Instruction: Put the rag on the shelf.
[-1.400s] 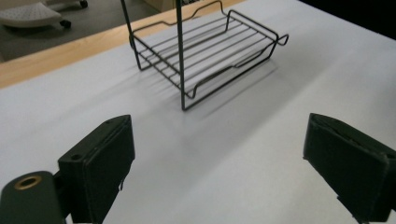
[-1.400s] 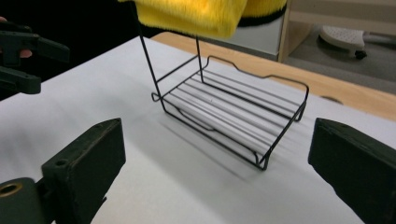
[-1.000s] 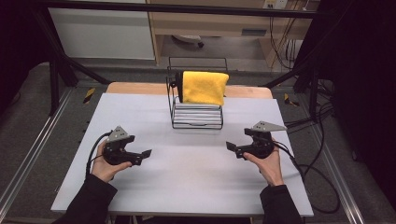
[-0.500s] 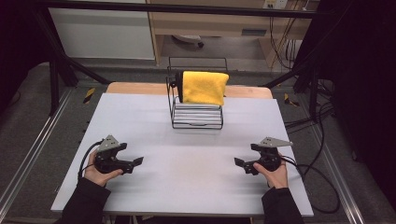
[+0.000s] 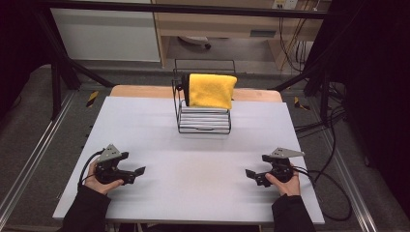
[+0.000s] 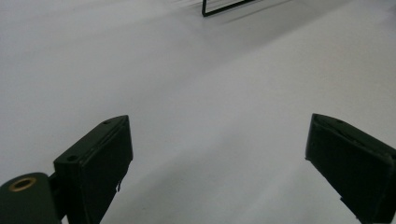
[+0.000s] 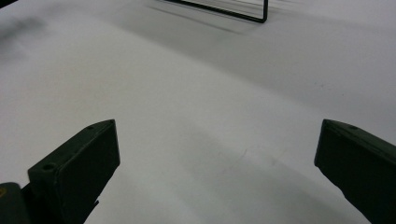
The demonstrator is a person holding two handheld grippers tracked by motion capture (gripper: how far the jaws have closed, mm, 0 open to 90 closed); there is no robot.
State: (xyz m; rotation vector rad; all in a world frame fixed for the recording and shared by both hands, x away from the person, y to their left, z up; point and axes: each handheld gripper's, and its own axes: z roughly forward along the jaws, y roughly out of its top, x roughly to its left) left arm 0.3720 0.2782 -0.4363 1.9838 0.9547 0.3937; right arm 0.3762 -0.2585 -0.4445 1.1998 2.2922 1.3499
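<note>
A yellow cloth (image 5: 212, 90) hangs folded over the top of a black wire rack (image 5: 203, 122) at the far middle of the white table (image 5: 193, 145). My left gripper (image 5: 137, 173) rests low over the table's near left, held by a hand, jaws wide apart with nothing between them. My right gripper (image 5: 250, 175) sits at the near right, also open and empty. In the left gripper view the gripper (image 6: 219, 158) faces bare white table, with a corner of the rack's base (image 6: 224, 7) at the top. The right gripper (image 7: 217, 163) likewise faces bare table and the rack's base (image 7: 243, 14).
Cables trail from each gripper, the right one looping off the table's right edge (image 5: 333, 193). A wooden board edge (image 5: 145, 91) lies behind the white table. Dark frame posts and grey floor surround the table.
Both grippers have drawn back toward the table's near edge and lower, away from the rack. The cloth and rack have not moved.
</note>
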